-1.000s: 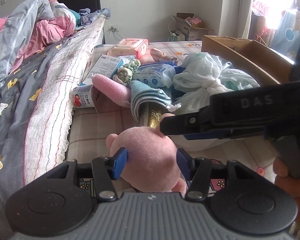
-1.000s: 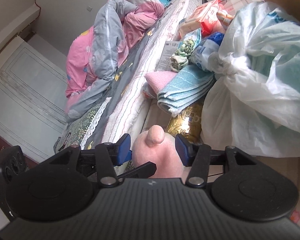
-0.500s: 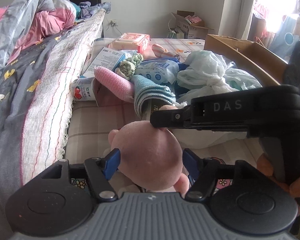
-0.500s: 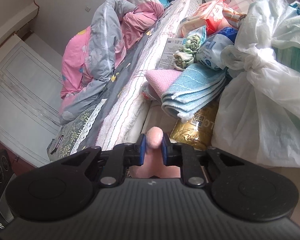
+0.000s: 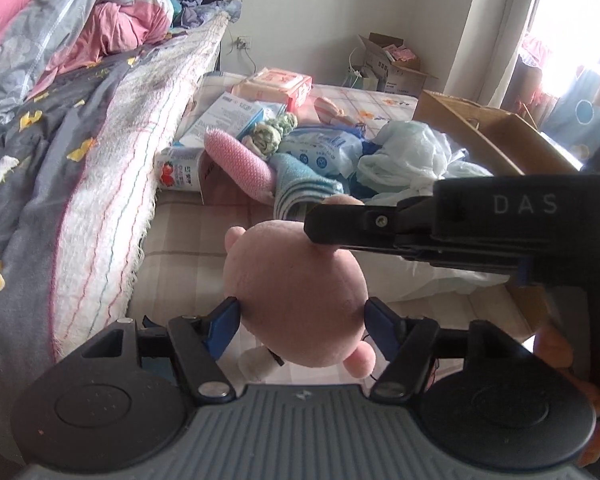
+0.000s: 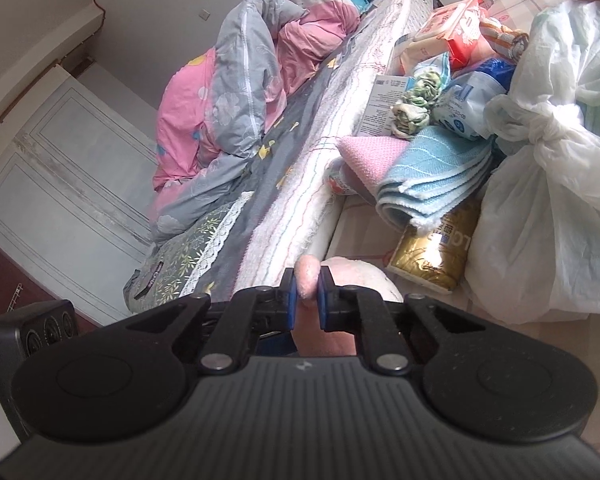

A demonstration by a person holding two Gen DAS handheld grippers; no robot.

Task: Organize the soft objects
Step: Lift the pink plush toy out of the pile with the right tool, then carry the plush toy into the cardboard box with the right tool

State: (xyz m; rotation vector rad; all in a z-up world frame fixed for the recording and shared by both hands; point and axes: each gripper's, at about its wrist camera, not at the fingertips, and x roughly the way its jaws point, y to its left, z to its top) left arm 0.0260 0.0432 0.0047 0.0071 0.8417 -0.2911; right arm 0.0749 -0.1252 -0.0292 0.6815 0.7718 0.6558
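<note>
A pink plush toy (image 5: 296, 292) hangs above the checked mat (image 5: 180, 240). My right gripper (image 6: 307, 296) is shut on the toy's ear (image 6: 307, 276); it also crosses the left wrist view (image 5: 320, 220) from the right. My left gripper (image 5: 302, 320) is open, its blue pads (image 5: 224, 320) on either side of the toy's round head, close to or just touching it. Behind lie a pink cloth (image 5: 236, 160), a folded blue towel (image 5: 304, 184) and a green-white scrunchie (image 5: 272, 132).
A bed with a grey and pink quilt (image 5: 60, 80) runs along the left. A tied white plastic bag (image 6: 548, 184), a gold packet (image 6: 436, 252), tissue packs (image 5: 276, 84) and a cardboard box (image 5: 484, 136) crowd the mat behind the toy.
My right gripper closed on the toy's ear and lifted the toy. My left gripper's jaws widened and now flank the head.
</note>
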